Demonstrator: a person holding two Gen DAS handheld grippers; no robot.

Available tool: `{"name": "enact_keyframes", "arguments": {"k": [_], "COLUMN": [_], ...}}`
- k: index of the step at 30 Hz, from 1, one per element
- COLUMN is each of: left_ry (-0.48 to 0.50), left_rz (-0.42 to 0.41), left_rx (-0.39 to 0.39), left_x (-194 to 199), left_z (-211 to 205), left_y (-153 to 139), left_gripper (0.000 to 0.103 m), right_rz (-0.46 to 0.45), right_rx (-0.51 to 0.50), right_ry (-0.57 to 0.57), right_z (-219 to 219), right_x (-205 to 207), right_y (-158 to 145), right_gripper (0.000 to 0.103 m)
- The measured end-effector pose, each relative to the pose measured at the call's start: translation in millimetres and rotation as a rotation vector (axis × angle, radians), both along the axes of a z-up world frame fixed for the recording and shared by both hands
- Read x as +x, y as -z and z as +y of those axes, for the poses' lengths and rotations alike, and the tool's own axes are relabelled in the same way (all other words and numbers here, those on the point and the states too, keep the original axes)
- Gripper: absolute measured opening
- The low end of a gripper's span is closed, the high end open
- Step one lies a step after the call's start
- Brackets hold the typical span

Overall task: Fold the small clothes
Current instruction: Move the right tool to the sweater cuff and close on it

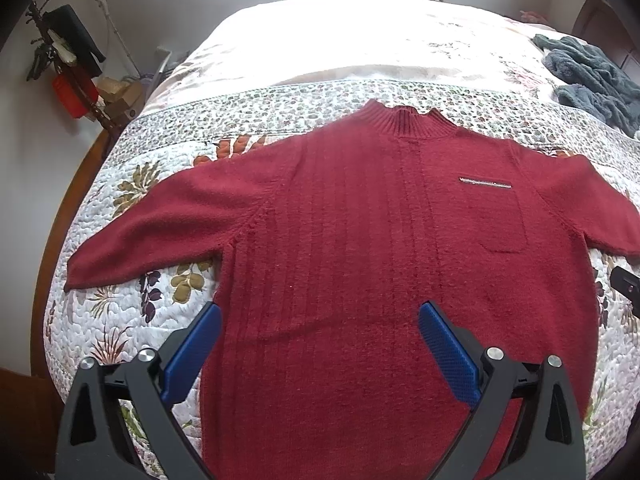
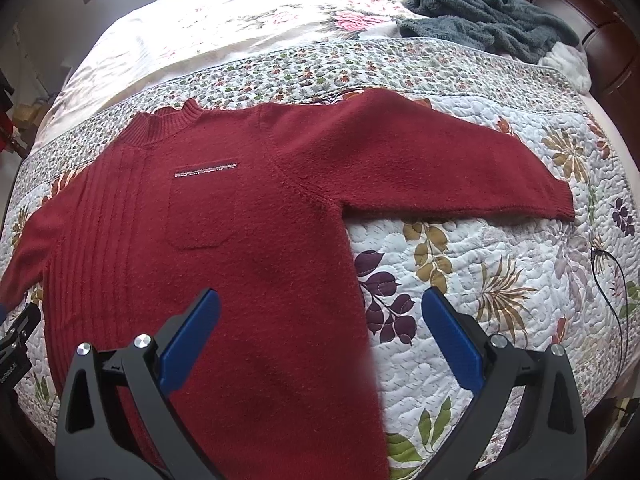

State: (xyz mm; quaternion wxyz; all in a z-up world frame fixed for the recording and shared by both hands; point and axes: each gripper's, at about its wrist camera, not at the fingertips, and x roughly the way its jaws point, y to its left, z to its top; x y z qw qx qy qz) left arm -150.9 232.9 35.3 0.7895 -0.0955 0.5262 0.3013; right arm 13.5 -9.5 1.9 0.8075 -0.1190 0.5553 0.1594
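Straddling sweater (image 1: 340, 240) side edges, both grippers gape empty.

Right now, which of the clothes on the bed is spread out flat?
The dark red knitted sweater with the chest pocket, lying flat with both sleeves out on the floral quilt. The grey-blue fluffy garment lies crumpled further back.

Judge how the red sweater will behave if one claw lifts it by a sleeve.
The red sweater looks like soft, fuzzy knit lying flat on the quilt, so it will probably droop and trail rather than hold its shape. The thick ribbed body suggests some weight, which would likely drag. Its fuzzy surface should grip well.
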Motion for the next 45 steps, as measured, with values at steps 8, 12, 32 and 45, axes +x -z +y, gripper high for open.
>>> {"name": "enact_keyframes", "arguments": {"k": [8, 12, 32, 45], "left_ry": [0.04, 0.053, 0.123, 0.111], "left_rz": [-0.018, -0.048, -0.069, -0.053], "left_rx": [-0.016, -0.019, -0.031, -0.02], "left_x": [23.0, 50.7, 143.8, 136.5], "left_z": [-12.0, -16.1, -59.8, -56.3], "left_y": [7.8, 9.4, 27.7, 31.2], "left_gripper": [0.099, 0.099, 0.099, 0.099], "right_rz": [0.065, 0.135, 0.287, 0.171], "right_rx": [0.124, 0.138, 0.277, 0.24], "right_ry": [0.07, 0.279, 0.658, 0.567], "right_z": [-43.6, -123.4, -339.8, -321.6], "right_x": [34.2, 97.0, 258.5, 270.3], "right_y": [9.5, 26.6, 102.6, 40.4], "right_gripper": [0.1, 0.1, 0.09, 0.008]}}
